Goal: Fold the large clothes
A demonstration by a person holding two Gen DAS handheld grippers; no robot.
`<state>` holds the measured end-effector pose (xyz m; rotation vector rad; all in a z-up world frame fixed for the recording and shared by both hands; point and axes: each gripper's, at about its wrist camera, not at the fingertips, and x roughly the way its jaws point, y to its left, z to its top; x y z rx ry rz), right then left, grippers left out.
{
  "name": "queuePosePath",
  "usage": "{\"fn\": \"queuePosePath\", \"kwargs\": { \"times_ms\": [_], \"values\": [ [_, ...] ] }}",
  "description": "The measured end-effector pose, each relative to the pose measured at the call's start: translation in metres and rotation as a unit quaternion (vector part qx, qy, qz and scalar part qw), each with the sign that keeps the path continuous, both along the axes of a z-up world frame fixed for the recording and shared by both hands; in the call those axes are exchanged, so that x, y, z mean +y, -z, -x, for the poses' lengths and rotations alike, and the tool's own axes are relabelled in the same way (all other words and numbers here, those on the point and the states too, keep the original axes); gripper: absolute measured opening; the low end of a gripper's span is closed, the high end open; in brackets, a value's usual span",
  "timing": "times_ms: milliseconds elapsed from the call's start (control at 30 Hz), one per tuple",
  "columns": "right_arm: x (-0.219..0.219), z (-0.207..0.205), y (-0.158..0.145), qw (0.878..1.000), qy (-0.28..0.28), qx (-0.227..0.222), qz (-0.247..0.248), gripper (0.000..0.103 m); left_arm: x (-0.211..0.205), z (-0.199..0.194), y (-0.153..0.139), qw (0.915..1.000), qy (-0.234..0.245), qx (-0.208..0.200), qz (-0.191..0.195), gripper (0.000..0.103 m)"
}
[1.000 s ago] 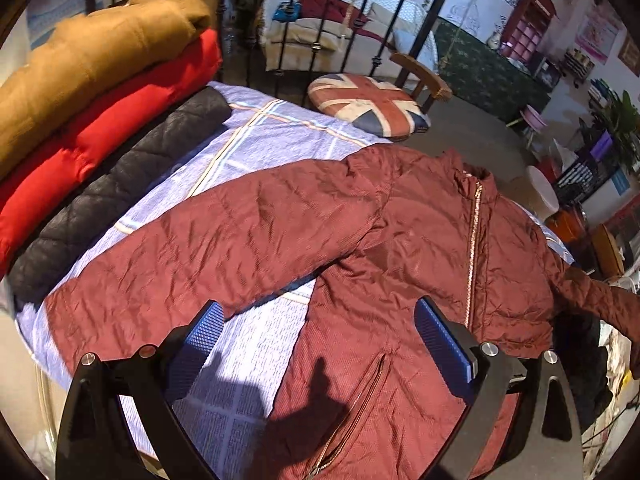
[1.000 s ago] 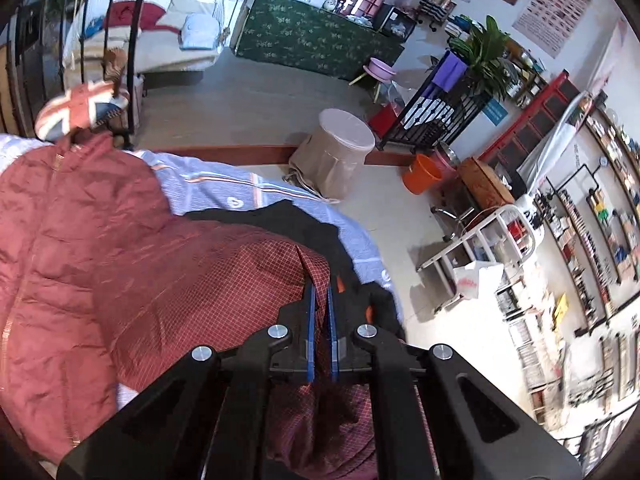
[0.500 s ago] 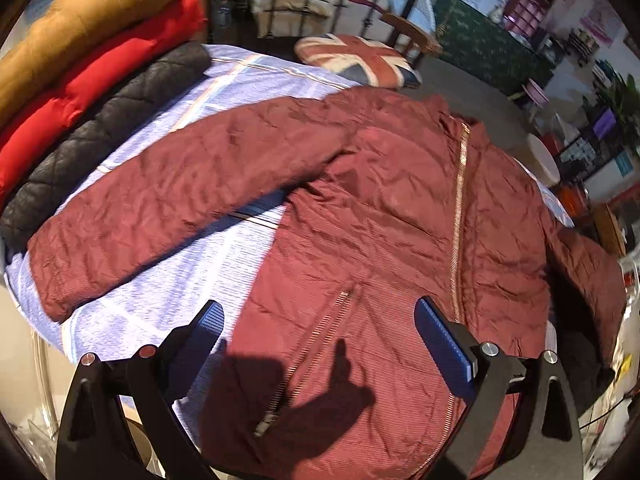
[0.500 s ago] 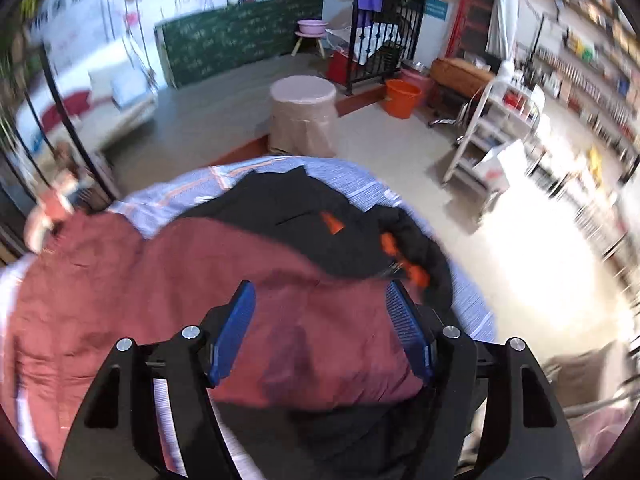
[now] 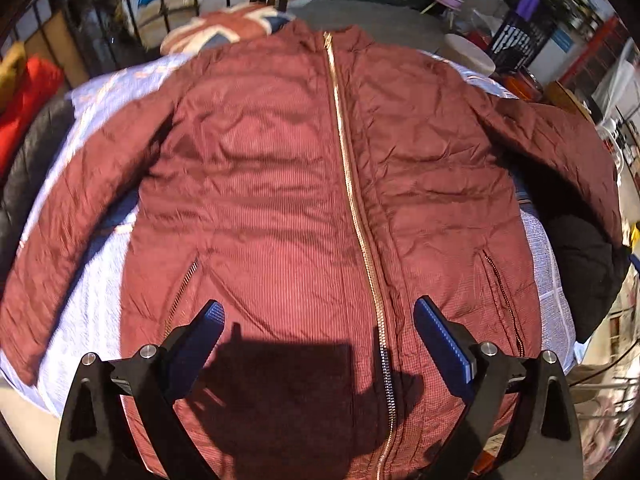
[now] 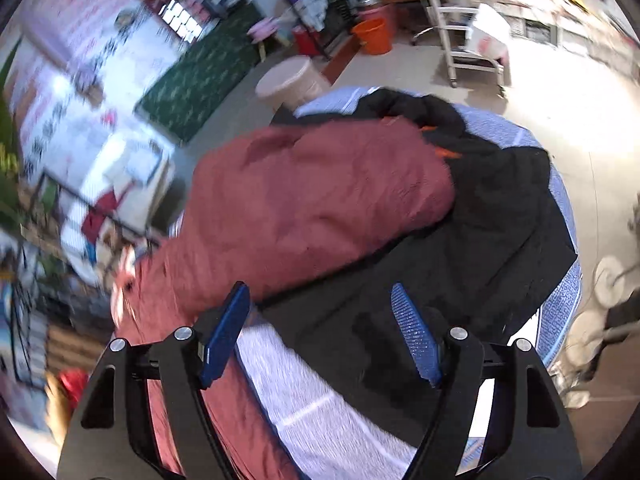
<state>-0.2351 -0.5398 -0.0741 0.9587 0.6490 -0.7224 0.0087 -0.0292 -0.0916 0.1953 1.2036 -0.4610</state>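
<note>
Maroon quilted zip-front jacket lay flat, front up, zipped, on the light blue checked bed cover. Left of the jacket: its left-hand sleeve spread out, unfolded. Left tongs hung over the jacket hem, spread wide, gripping nothing. Right of the jacket: other sleeve draped over a black garment. Right tongs near that sleeve, wide apart, empty. Judged: jacket laid out only; no fold made, sleeves and body folds all left.
</note>
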Motion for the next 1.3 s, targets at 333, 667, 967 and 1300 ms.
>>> {"fn": "queuePosePath", "kwargs": {
  "times_ms": [333, 667, 967, 1300],
  "values": [
    [-0.06, 0.011, 0.056, 0.99, 0.097, -0.027, -0.098, 0.063, 0.018, 0.004, -0.026, 0.9988, -0.04, -0.026, -0.01, 0.094],
    [-0.094, 0.006, 0.083, 0.98, 0.127, -0.068, -0.136, 0.035, 0.021, 0.013, -0.036, 0.9973, -0.065, -0.032, -0.015, 0.094],
    [-0.104, 0.016, -0.007, 0.992, 0.075, -0.106, -0.013, 0.011, 0.007, 0.024, -0.051, 0.9977, -0.054, -0.042, -0.006, 0.094],
    [-0.083, -0.048, -0.078, 0.993, -0.005, -0.098, 0.073, 0.01, 0.031, 0.008, -0.044, 0.9971, -0.068, -0.032, 0.012, 0.094]
  ]
}}
